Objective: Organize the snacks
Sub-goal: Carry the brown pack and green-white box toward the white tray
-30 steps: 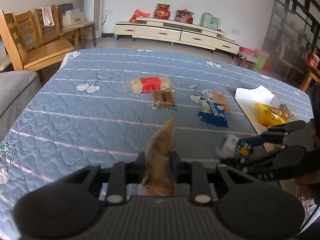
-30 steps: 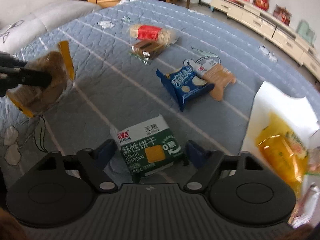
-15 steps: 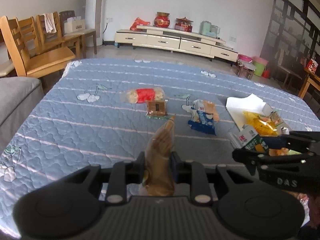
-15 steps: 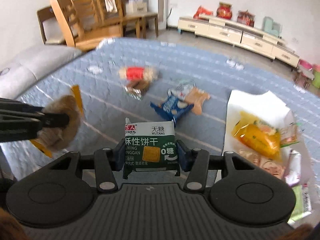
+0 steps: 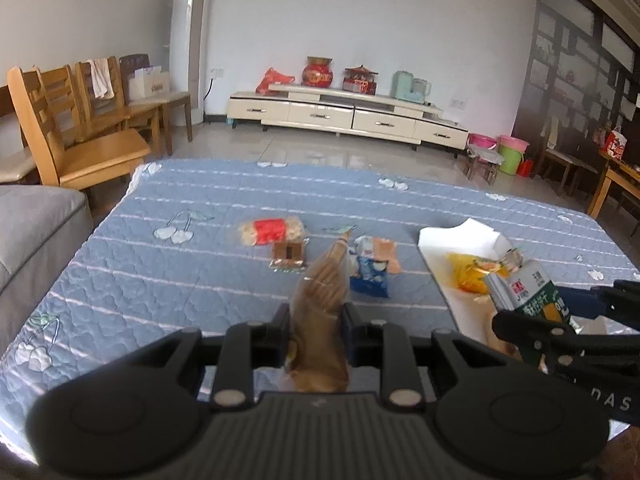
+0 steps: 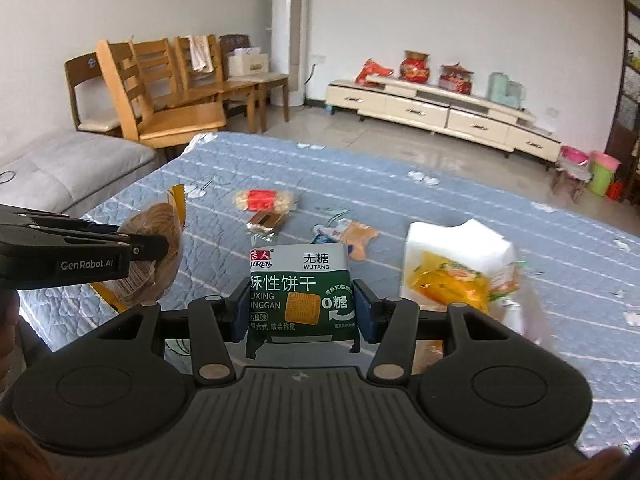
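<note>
My left gripper (image 5: 316, 320) is shut on a clear bag of brown cookies (image 5: 320, 304), held above the blue quilt (image 5: 140, 264); the bag also shows in the right wrist view (image 6: 156, 252). My right gripper (image 6: 300, 304) is shut on a green and white biscuit pack (image 6: 300, 292), also seen at the right of the left wrist view (image 5: 528, 292). On the quilt lie a red-labelled cracker pack (image 5: 272, 230), a brown wafer pack (image 5: 288, 254), a blue cookie pack (image 5: 370, 278) and an orange pack (image 5: 386, 254).
A white bag (image 6: 452, 248) holding a yellow snack pack (image 6: 448, 284) lies on the quilt at the right. Wooden chairs (image 5: 80, 136) and a grey sofa (image 5: 28, 232) stand at the left. A low cabinet (image 5: 344, 114) lines the far wall.
My right gripper closed on the green biscuit pack and lifted it off the quilt. Both grippers rose and tilted up, each holding its pack.
</note>
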`<state>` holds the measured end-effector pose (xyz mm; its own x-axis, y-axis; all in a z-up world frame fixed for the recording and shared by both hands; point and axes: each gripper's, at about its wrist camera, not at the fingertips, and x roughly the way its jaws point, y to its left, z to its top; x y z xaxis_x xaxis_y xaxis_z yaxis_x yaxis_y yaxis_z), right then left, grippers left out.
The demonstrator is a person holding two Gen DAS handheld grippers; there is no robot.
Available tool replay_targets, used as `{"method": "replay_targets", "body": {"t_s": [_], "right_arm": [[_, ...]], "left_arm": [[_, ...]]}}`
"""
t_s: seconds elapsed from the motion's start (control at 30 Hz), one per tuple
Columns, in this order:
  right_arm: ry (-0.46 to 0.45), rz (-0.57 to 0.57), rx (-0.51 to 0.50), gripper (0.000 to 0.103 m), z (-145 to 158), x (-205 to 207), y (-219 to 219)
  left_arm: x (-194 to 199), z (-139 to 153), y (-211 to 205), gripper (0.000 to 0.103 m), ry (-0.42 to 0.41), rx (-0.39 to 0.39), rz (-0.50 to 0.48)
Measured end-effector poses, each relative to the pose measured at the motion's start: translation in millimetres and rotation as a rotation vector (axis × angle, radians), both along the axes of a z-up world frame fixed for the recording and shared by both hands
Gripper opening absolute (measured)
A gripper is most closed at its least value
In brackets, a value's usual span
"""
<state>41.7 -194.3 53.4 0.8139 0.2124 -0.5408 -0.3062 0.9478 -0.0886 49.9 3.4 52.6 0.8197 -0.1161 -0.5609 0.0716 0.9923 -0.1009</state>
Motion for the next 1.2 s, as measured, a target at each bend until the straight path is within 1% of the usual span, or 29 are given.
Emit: {"method": "replay_targets", "body": {"t_s": [0.33, 0.53, 0.97, 1.2], "right_arm": [[-0.059, -0.070, 0.008, 0.063, 18.0, -40.1, -28.2], [-0.088, -0.097, 0.013, 0.063, 21.9, -55.3, -41.4], [-0.113, -0.141, 0.025, 0.063, 27.3, -69.0, -61.3], [-0.117, -0.157, 0.030, 0.063, 27.7, -68.3, -60.0]], "left_arm": [[-18.1, 17.1, -24.7, 0.024, -0.040, 0.002, -0.049], [-24.6, 22.7, -36.1, 0.024, -0.055, 0.004, -0.069], [-26.7, 24.9, -54.0, 0.024, -0.070, 0.018, -0.103], [-27.7, 23.4, -64.5, 0.024, -0.069, 0.023, -0.128]]}}
